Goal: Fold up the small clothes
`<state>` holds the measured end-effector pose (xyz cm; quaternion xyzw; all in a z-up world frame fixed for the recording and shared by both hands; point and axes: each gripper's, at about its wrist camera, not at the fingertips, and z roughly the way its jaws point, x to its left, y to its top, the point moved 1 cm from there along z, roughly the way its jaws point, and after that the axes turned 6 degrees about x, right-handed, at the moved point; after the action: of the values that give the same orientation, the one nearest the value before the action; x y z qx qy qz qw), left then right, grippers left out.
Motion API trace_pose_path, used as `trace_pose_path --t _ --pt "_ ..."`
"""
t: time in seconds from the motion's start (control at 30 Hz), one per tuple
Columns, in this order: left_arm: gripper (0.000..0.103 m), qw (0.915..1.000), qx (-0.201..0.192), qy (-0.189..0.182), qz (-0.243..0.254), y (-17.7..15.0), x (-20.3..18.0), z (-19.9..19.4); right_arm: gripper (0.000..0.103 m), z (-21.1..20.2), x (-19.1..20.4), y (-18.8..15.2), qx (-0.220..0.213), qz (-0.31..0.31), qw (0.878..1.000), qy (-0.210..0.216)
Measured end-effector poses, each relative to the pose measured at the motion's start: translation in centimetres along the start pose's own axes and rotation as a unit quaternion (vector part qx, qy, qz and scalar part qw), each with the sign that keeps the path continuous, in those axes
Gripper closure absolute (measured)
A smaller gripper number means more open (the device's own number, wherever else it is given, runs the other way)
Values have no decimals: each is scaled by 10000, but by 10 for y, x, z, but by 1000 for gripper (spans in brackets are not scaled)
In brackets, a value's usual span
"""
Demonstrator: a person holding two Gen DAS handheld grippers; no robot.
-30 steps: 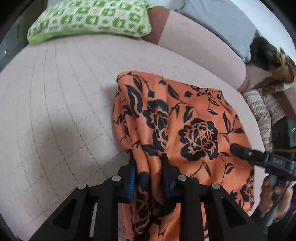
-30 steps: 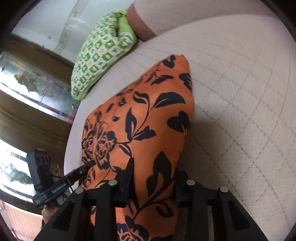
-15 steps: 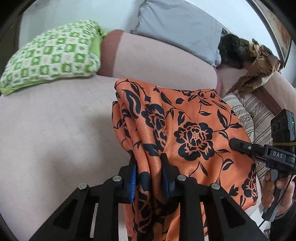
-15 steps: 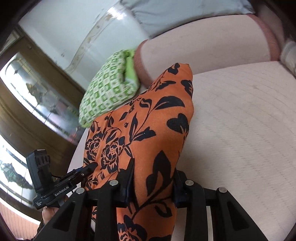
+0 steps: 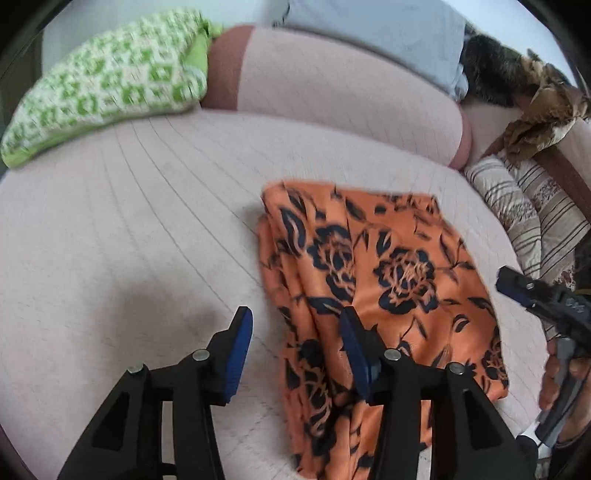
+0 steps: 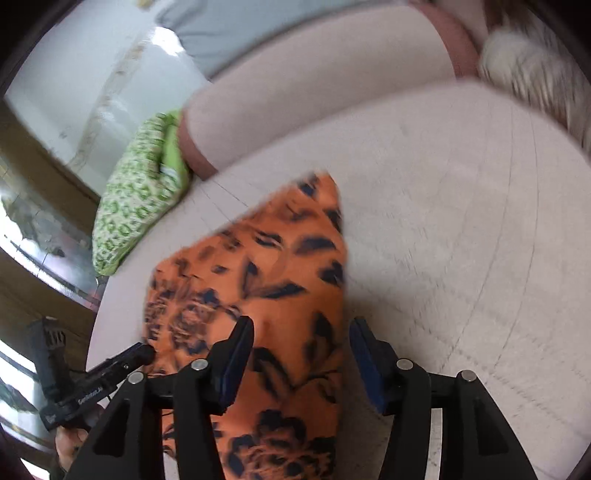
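Note:
An orange cloth with dark blue flowers (image 5: 384,280) lies folded on the pale pink couch seat (image 5: 129,229). My left gripper (image 5: 295,332) is open above the cloth's near left edge, its jaws apart and empty. The right gripper shows at the right edge of the left wrist view (image 5: 535,295). In the right wrist view the same cloth (image 6: 258,280) lies under my open right gripper (image 6: 301,343), whose jaws straddle it without gripping. The left gripper shows at the lower left of that view (image 6: 110,365).
A green patterned pillow (image 5: 107,81) lies at the back left against the couch back (image 5: 332,77). A grey cushion (image 5: 388,29) sits on top. Striped cushions (image 5: 535,206) and a brown patterned cloth (image 5: 535,114) fill the right corner.
Both grippers held the cloth up and shut on it earlier. Now the cloth lies on the seat and both grippers have opened and let go.

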<state>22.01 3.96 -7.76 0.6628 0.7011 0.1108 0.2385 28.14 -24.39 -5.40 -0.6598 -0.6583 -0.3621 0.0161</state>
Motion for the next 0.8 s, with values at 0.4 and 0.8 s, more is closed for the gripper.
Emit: trace_pose_path --t 0.4,0.8 --pt "45 9994 170 317 27 -6 -3 11 32 22 30 -19 493 -41 9977 466" --pt "34 9986 6 477 235 -5 -19 -5 17 21 22 -5 104 143 9997 -162"
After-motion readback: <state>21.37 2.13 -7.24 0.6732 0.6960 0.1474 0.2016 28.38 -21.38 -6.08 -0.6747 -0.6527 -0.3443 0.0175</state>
